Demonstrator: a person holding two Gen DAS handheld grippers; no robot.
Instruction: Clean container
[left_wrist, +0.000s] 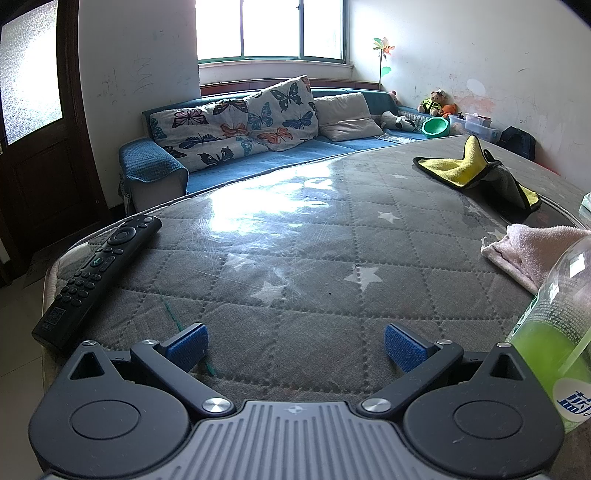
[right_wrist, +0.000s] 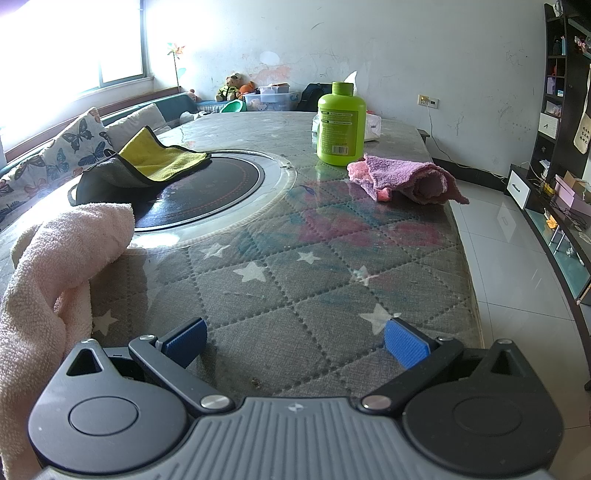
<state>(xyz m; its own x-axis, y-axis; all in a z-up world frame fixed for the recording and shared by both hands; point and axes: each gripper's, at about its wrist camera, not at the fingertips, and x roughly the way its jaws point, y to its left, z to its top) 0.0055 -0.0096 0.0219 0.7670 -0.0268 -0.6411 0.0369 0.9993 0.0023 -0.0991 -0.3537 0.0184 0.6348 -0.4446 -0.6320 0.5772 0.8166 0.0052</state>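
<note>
Both the left gripper (left_wrist: 295, 347) and right gripper (right_wrist: 295, 345) are shown with jaws spread wide, nothing held; the green bottle (right_wrist: 340, 123) is seen upright beyond the induction hob (right_wrist: 207, 192), touching a pink towel (right_wrist: 406, 179)

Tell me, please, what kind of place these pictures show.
Most likely a living room in a home. A blue sofa with butterfly-print cushions stands under the window, soft toys sit in the corner, and a black TV remote control lies on the grey star-patterned quilted table.
</note>
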